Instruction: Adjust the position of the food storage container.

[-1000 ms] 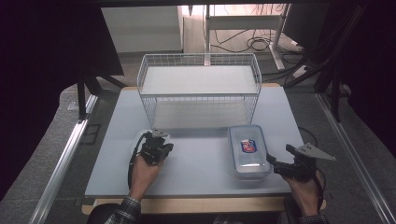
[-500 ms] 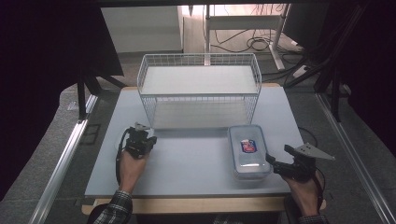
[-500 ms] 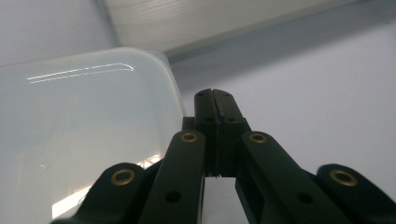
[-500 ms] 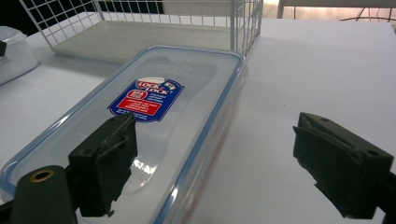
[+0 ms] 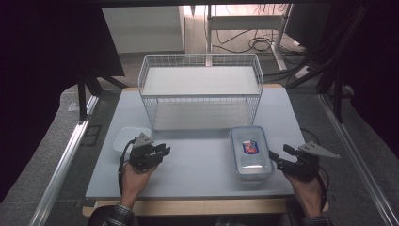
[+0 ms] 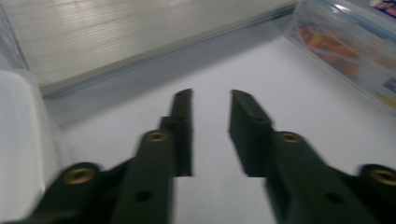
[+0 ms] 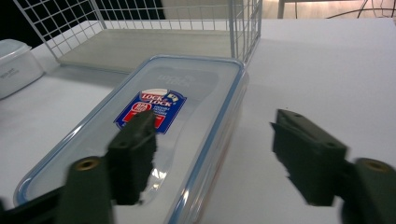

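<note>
Down on the pale, matt bench lies a clear plastic container, rectangular with rounded corners, its snap-on lid edged in blue and bearing a red and blue label. It sits near the bench's front right, just in front of the white wire basket, a box-shaped grid of thin rods with a flat pale floor.

The right gripper rests just beside the container's right end; in the right gripper view its jaws have just been closing, and they straddle the near right corner of the container, one blocky black pad above the glossy lid, the other out over bare bench. They stand apart and do not yet press on it.

The left gripper hovers over the bench's front left, just right of a small frosted white tub with soft rounded corners. Its jaws have just been opening; in the left gripper view they stand parted, nothing between them but the smooth bench surface.
</note>
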